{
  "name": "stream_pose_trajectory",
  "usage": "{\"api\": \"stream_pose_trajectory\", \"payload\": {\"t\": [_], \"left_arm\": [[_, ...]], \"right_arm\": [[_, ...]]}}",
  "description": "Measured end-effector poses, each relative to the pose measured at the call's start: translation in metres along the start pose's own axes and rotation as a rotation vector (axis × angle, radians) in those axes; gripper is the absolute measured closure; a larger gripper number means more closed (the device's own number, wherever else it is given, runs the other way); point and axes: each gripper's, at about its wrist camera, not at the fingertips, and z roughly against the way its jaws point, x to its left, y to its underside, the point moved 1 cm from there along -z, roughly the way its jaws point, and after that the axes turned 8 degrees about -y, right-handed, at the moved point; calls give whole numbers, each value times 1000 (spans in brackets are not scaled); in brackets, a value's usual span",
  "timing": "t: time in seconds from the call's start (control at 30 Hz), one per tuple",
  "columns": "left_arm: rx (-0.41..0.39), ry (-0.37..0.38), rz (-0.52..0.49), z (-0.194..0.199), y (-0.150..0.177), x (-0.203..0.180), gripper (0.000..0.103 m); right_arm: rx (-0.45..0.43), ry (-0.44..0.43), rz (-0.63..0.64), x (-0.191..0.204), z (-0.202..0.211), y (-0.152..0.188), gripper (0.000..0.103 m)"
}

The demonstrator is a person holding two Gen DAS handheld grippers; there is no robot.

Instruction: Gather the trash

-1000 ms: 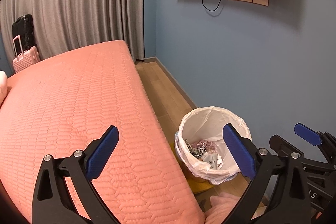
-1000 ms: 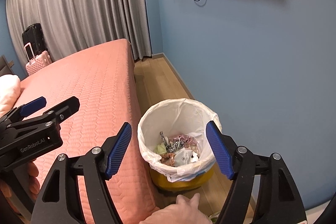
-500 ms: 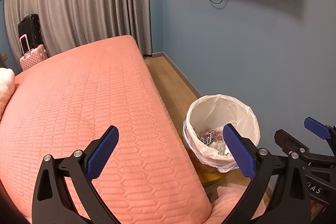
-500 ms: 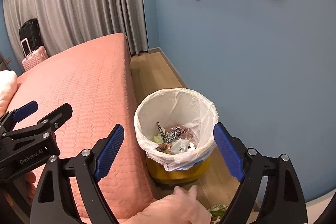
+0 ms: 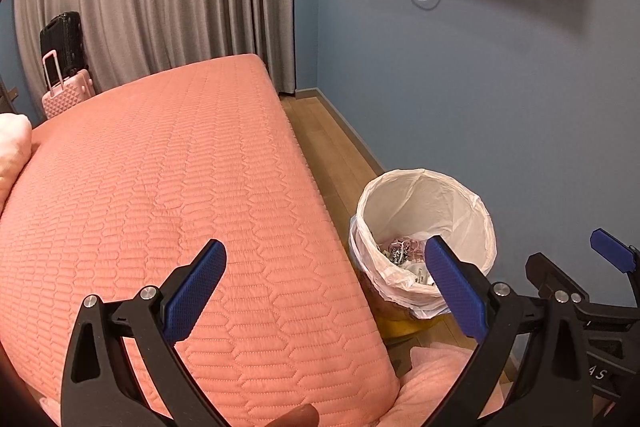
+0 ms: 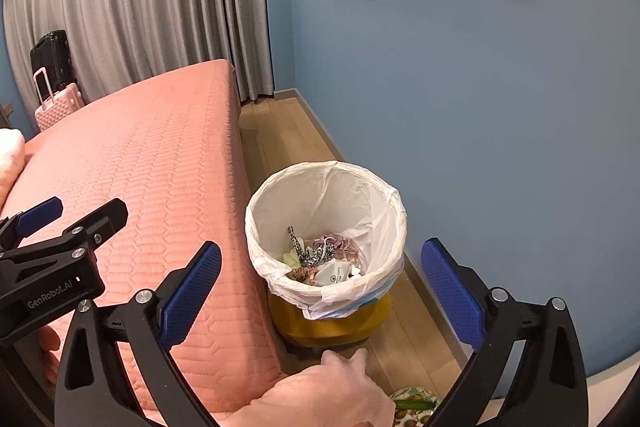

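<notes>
Both claws, left claw (image 5: 326, 287) and right claw (image 6: 320, 293), gape wide, empty; "GenRobot.AI" marks the left.

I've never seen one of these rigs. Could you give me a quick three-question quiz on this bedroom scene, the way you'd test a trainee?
1. True or false: the left gripper is shut on a piece of trash.
2. Multiple choice: the trash bin stands A) on the bed, B) on the wooden floor between bed and blue wall, C) beside the pink suitcase.
3. Fill in: the bin is lined with a white plastic ____.

Key: 1 false, both it and the right gripper are open and hold nothing; 2 B; 3 bag.
</notes>
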Motion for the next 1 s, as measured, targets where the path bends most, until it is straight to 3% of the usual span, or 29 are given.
{"api": "stream_pose_trajectory", "payload": {"t": [1.0], "left_arm": [[44,-76,12,-6,10,-3,7]], "right_arm": [[33,27,-14,-2,-8,10,6]]}}
